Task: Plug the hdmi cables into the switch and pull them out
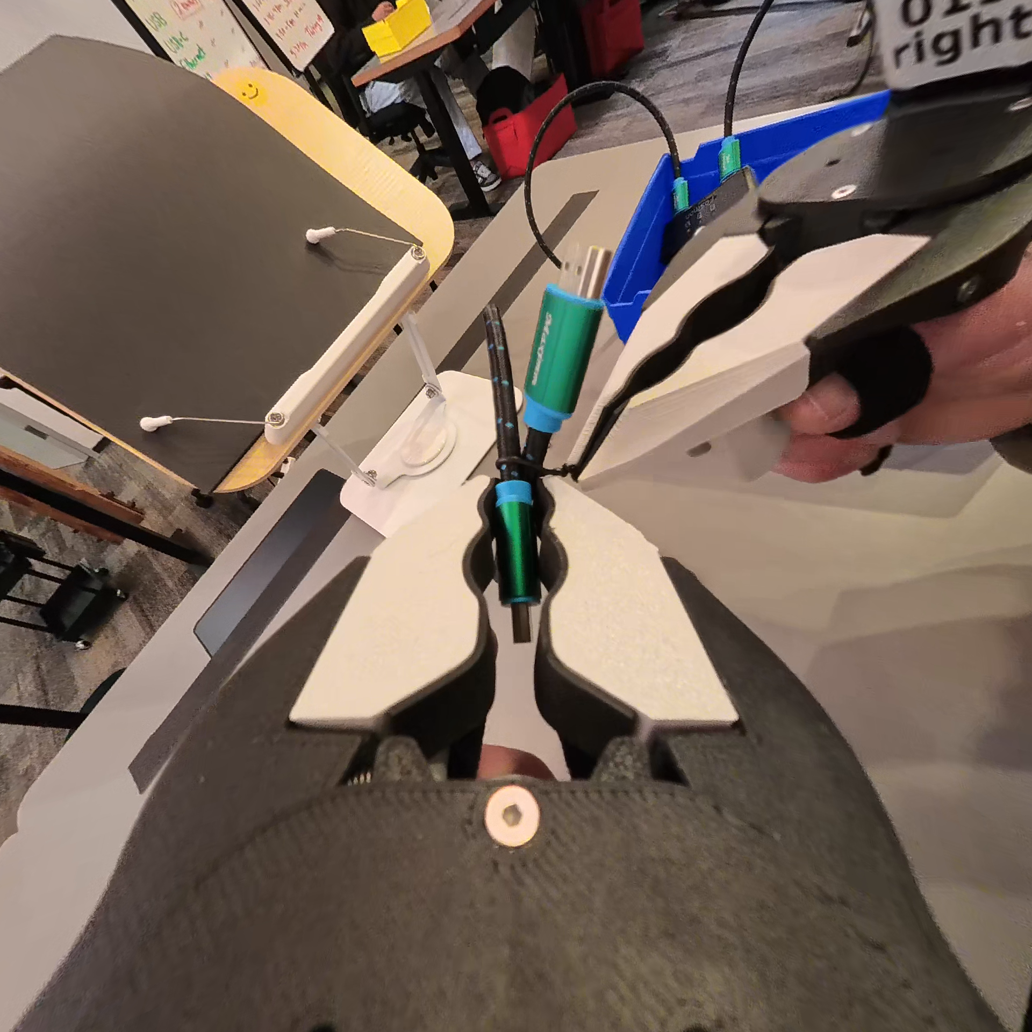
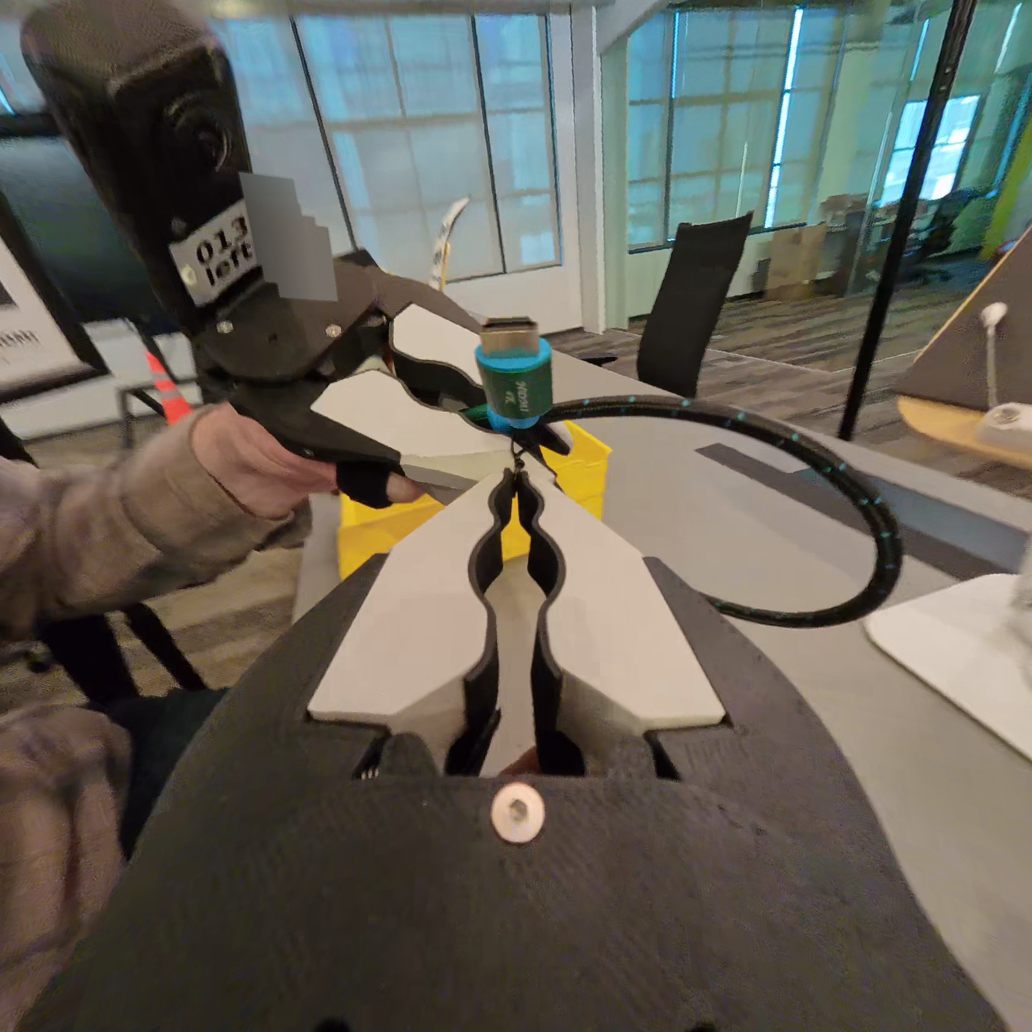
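Observation:
My left gripper (image 1: 516, 486) is shut on a green HDMI plug (image 1: 516, 553) whose metal tip points back toward the camera. A second green plug (image 1: 564, 346) of the same black braided cable (image 2: 837, 463) stands upright just beyond my fingertips. A thin black tie (image 1: 536, 466) binds the two cable ends together. My right gripper (image 2: 516, 477) is shut on the loose end of this tie, tip to tip with the left gripper (image 2: 536, 430). The right gripper also shows in the left wrist view (image 1: 578, 474). The switch (image 1: 709, 209) lies in a blue bin (image 1: 642, 262) with two cables plugged into it.
A yellow bin (image 2: 581, 474) stands on the grey table (image 2: 698, 530) under the grippers. A white stand base (image 1: 424, 447) with a tilted dark board (image 1: 167, 251) is at the left. The cable loops out toward the white base (image 2: 949, 642). The tips of both grippers are at nearly the same place. Both grippers' tips are roughly 35 cm from the white base (image 2: 949, 642). The left camera catches it too, in the left wrist view (image 1: 407, 502).

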The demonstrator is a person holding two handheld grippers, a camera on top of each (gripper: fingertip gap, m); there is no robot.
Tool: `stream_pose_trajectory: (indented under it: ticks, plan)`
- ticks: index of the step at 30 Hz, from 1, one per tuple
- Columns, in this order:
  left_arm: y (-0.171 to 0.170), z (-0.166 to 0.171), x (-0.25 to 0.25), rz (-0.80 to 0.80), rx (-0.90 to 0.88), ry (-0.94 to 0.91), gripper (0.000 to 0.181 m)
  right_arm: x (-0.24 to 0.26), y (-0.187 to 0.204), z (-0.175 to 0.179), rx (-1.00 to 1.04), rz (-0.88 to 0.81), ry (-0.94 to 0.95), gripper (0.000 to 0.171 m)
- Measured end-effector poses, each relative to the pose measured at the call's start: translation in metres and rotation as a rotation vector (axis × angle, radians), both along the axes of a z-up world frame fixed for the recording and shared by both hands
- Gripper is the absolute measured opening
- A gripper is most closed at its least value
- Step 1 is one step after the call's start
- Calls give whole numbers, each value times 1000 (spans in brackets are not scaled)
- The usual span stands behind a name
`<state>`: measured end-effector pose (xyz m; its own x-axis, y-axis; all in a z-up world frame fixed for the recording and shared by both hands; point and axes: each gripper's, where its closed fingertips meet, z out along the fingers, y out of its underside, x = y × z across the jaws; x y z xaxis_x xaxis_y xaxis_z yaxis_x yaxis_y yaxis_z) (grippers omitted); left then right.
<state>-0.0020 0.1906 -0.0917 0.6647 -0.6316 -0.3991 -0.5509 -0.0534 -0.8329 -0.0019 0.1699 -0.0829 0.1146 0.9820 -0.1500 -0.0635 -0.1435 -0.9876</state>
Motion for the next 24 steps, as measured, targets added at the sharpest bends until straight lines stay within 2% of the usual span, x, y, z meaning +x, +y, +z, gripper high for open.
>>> stream_pose_trajectory:
  ticks: [6, 13, 17, 24]
  plan:
    - [3, 0, -3, 16, 8, -4, 10, -1, 1, 2, -161, 60, 93, 0]
    - [2, 1, -1, -2, -6, -36, 10, 1, -4, 4, -34, 46, 56, 5]
    - [0, 1, 0, -11, -22, -45, 10, 3, -4, -2, 157, -19, -46, 11]
    - [-1, -2, 1, -27, -74, -71, 10, 8, 1, -9, 728, -241, -290, 15]
